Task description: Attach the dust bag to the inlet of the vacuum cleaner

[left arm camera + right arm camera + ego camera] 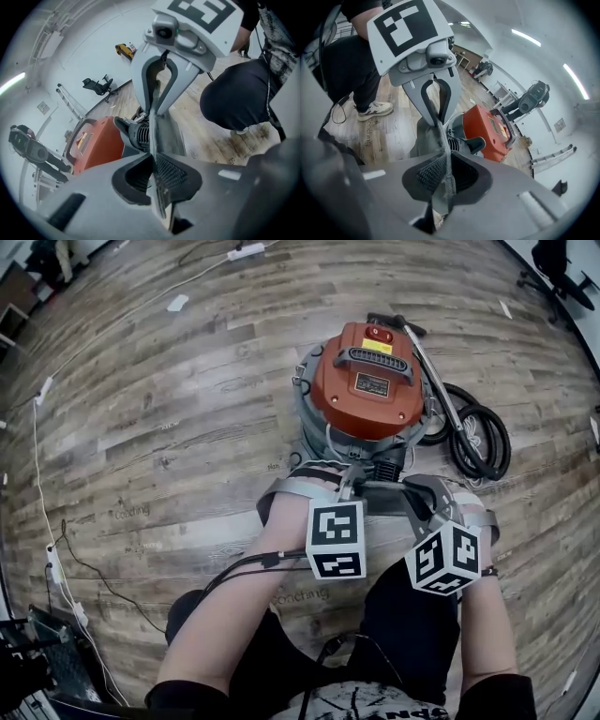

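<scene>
The vacuum cleaner (367, 381) stands on the wood floor, an orange motor head on a grey drum. Its black ribbed inlet (138, 133) faces me, low on the near side. I hold the grey dust bag (382, 491) stretched in front of that inlet. My left gripper (352, 482) is shut on one edge of the bag (158, 154). My right gripper (415, 491) is shut on the other edge (444, 159). The inlet (465, 143) also shows in the right gripper view, just behind the bag. Whether the bag touches the inlet I cannot tell.
A black hose (478, 439) and a metal tube (441, 381) lie right of the vacuum. White cables (52, 554) trail along the floor at left, a power strip (246, 251) lies far back. The person's dark trousers (403, 624) fill the near floor.
</scene>
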`<state>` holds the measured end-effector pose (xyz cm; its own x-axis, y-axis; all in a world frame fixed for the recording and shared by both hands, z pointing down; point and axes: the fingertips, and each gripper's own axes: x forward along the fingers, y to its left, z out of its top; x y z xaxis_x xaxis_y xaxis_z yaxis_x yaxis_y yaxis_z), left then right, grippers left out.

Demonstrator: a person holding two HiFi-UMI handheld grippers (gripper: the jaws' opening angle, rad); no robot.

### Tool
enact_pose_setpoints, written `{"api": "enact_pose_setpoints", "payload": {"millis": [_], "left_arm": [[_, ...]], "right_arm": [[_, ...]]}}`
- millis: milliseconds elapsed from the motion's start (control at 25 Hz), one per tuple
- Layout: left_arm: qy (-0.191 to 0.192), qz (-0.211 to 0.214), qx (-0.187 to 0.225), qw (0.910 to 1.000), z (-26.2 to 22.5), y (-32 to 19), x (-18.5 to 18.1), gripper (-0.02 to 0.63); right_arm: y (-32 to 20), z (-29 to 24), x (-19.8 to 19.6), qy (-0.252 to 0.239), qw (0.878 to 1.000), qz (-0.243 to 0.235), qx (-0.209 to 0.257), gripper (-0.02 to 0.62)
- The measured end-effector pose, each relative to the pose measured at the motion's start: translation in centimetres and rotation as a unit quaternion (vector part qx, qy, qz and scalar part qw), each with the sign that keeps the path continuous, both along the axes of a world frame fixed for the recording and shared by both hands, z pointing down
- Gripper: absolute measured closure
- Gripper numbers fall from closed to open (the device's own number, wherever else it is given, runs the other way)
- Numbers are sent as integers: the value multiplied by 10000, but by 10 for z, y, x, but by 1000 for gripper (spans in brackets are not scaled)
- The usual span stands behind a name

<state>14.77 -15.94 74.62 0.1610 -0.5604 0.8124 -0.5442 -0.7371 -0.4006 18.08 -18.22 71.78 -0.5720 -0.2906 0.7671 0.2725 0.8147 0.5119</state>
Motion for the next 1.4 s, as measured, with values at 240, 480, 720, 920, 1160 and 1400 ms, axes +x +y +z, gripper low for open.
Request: {"api": "enact_pose_setpoints", "payload": {"millis": [240, 480, 720, 920, 1160, 1400], "left_arm": [[5, -35, -196, 9998, 11, 5, -6, 566], [262, -82, -92, 9996, 4, 0, 1, 572], [316, -73, 178, 9993, -11, -10, 4, 572], [356, -9, 295, 9989, -20, -20, 11, 568], [222, 66, 241, 9994, -17, -19, 11, 568], [523, 17, 123, 9986, -16, -15, 12, 566]], "right_arm": [[6, -4, -15, 292, 9974, -452, 476, 552], [1, 4, -3, 56, 9998, -118, 135, 552], [-6, 9, 7, -250, 9977, 433, -466, 555], [-12, 17, 15, -242, 9951, 634, -719, 549], [-11, 23, 11, -168, 9914, 579, -1165, 515], [-8, 21, 11, 60, 9930, 322, -1132, 548]]}}
